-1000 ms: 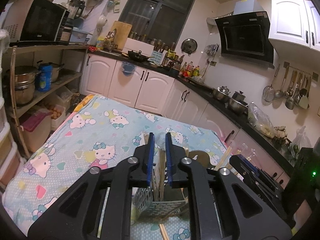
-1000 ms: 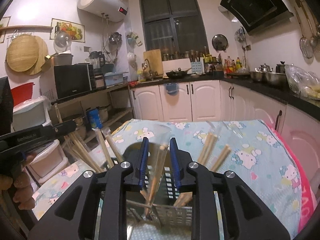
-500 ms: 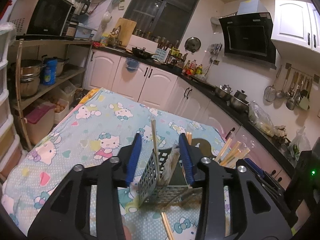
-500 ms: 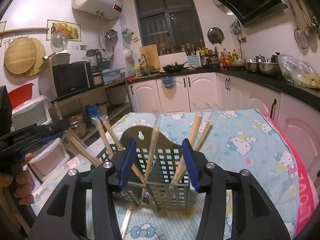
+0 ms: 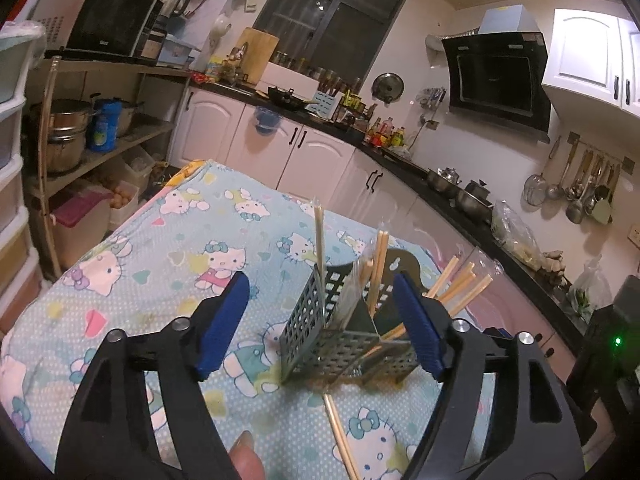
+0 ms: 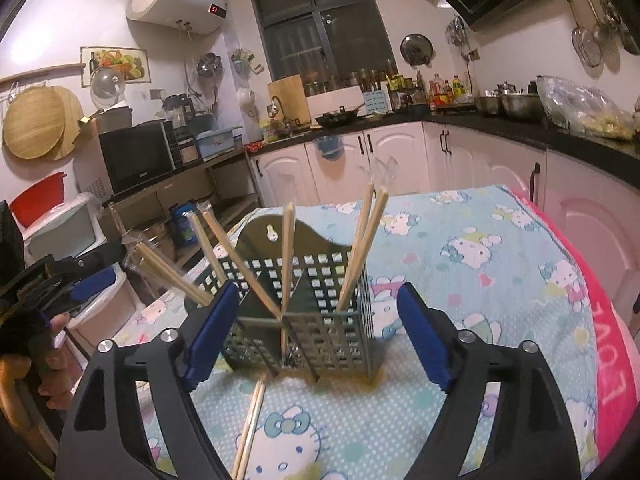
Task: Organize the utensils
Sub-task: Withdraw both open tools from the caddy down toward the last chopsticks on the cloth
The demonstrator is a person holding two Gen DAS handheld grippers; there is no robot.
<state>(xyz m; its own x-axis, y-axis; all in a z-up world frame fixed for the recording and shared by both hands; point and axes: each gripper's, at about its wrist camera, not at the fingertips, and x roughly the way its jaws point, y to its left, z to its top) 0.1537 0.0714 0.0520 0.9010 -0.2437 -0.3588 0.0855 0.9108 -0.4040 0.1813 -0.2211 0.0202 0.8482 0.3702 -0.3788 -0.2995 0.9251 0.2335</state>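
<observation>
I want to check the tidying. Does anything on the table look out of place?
Yes. One pair of chopsticks lies flat on the tablecloth in front of the perforated holder, while the other chopsticks stand inside it.

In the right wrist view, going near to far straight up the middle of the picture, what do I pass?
Loose chopsticks lying on the tablecloth → perforated utensil caddy with chopsticks standing in it → white cabinets → dark window.
</observation>
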